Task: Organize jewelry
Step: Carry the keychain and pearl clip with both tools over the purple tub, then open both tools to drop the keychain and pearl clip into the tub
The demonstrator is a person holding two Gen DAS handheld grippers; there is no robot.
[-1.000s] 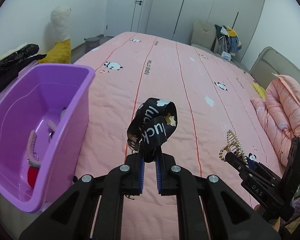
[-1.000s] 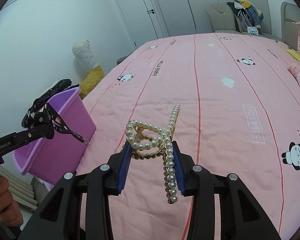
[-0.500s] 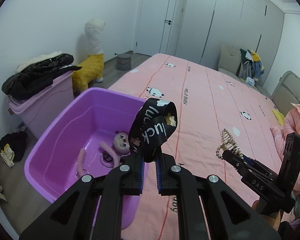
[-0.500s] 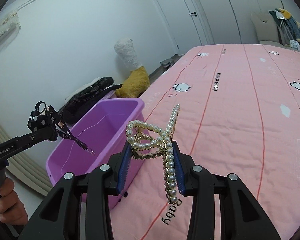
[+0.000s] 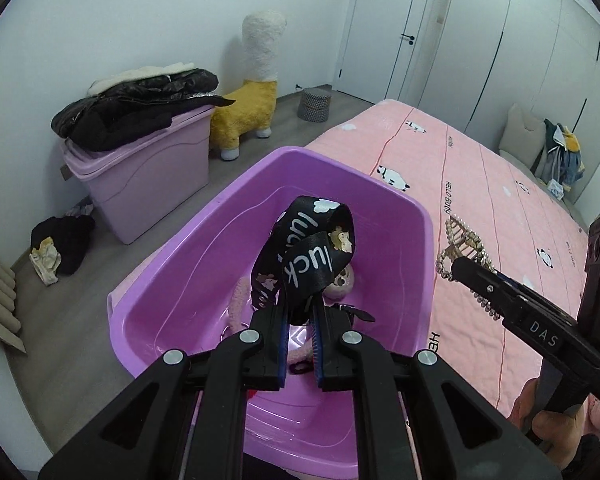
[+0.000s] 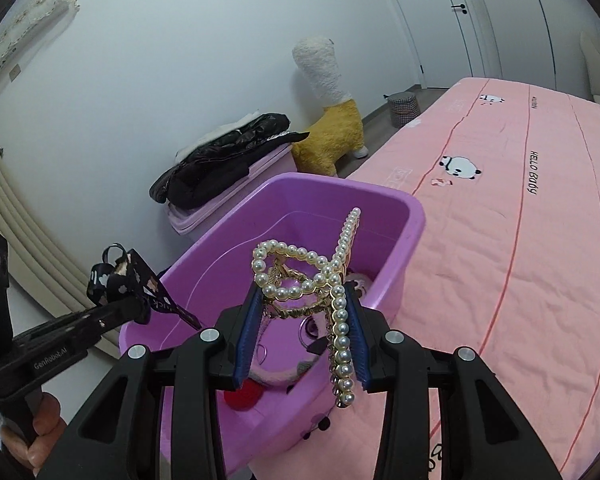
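Note:
My left gripper point(image 5: 300, 316) is shut on a black printed ribbon strap point(image 5: 312, 256) and holds it above the inside of the purple bin point(image 5: 172, 252). My right gripper point(image 6: 304, 320) is shut on a gold pearl hair claw point(image 6: 320, 276) and holds it above the bin's near right part point(image 6: 380, 196). The right gripper with the claw point(image 5: 460, 244) shows at the right of the left wrist view, and the left gripper with the strap point(image 6: 120, 280) at the left of the right wrist view. Pink and red trinkets point(image 6: 244, 396) lie in the bin.
The pink panda bedspread point(image 5: 500, 200) lies to the right of the bin. A lilac lidded box point(image 5: 140, 172) with black jackets on it stands on the floor, with a yellow alpaca toy point(image 5: 252, 112) behind and dark clothes point(image 5: 60, 248) on the floor.
Both grippers have swung left from over the bed to above the purple bin, still holding the strap and the pearl claw.

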